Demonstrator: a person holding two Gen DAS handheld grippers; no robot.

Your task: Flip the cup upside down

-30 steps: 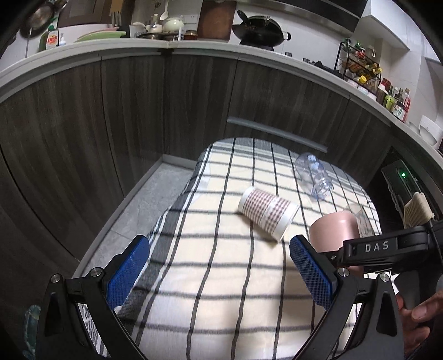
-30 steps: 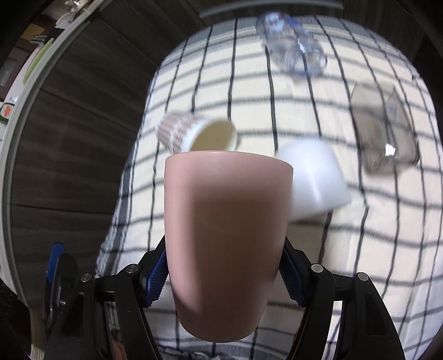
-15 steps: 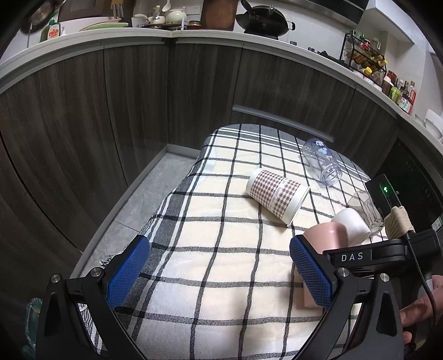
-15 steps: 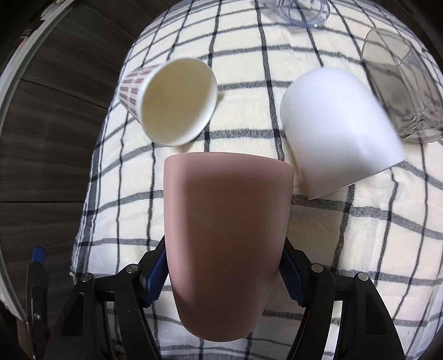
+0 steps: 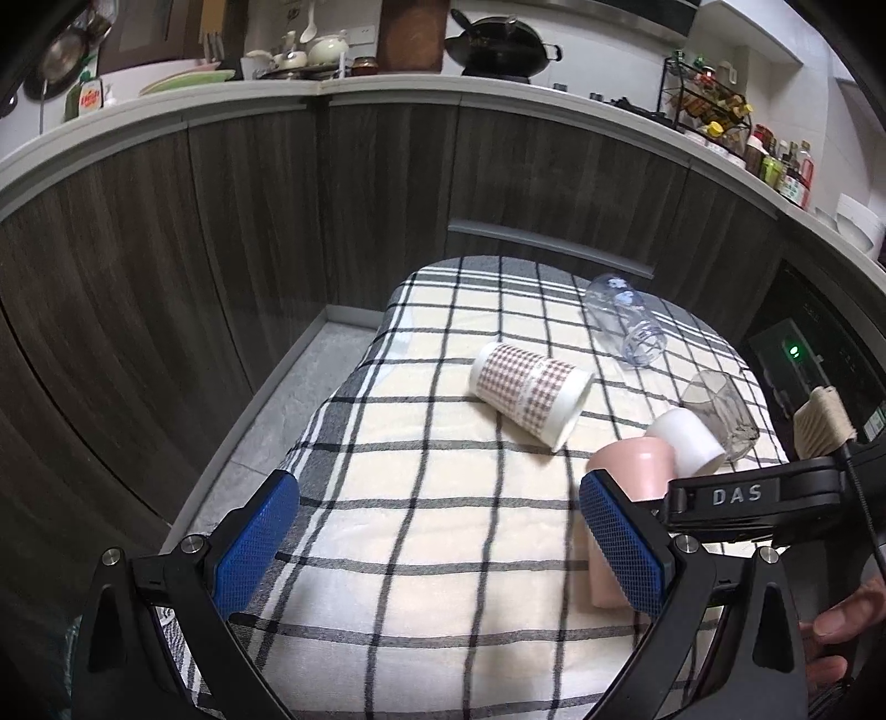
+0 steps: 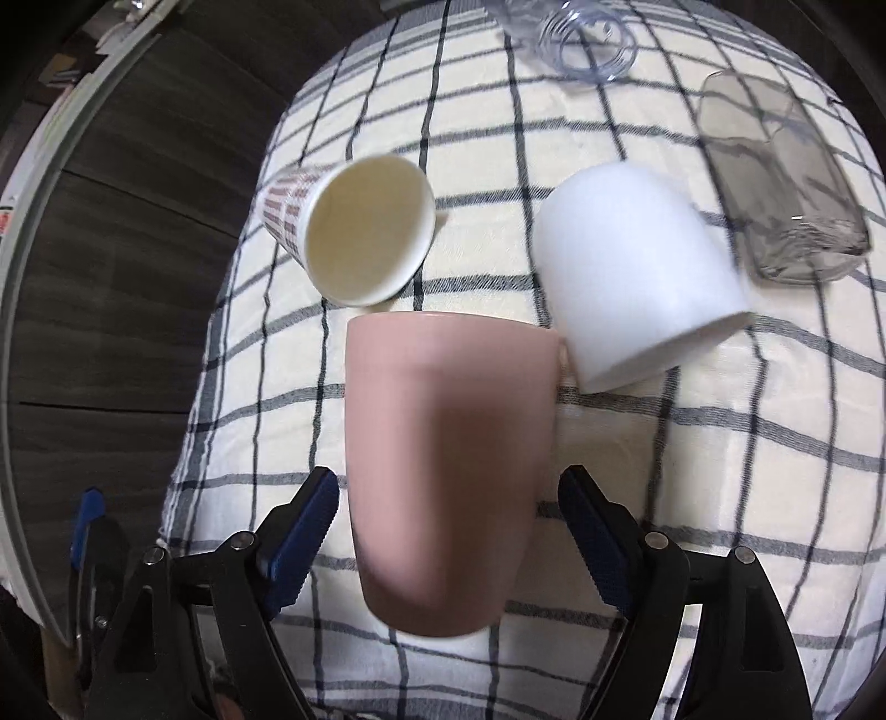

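A pink cup (image 6: 448,471) stands mouth down on the checked cloth (image 6: 720,471), base toward the right wrist camera. My right gripper (image 6: 448,520) is open, its blue pads standing apart from the cup's sides. In the left wrist view the pink cup (image 5: 631,471) stands at the right, behind my left gripper's right finger, with the right gripper's black frame around it. My left gripper (image 5: 437,537) is open and empty above the cloth (image 5: 415,526).
A checked paper cup (image 6: 360,232) lies on its side, mouth toward me. A white cup (image 6: 637,266) lies tilted against the pink cup. A grey glass (image 6: 786,183) and a clear bottle (image 6: 581,39) lie behind. Dark cabinets (image 5: 166,277) surround the table.
The right gripper has lowered the pink cup onto the cloth and opened, so its pads now stand off the cup. The left gripper has hardly moved.
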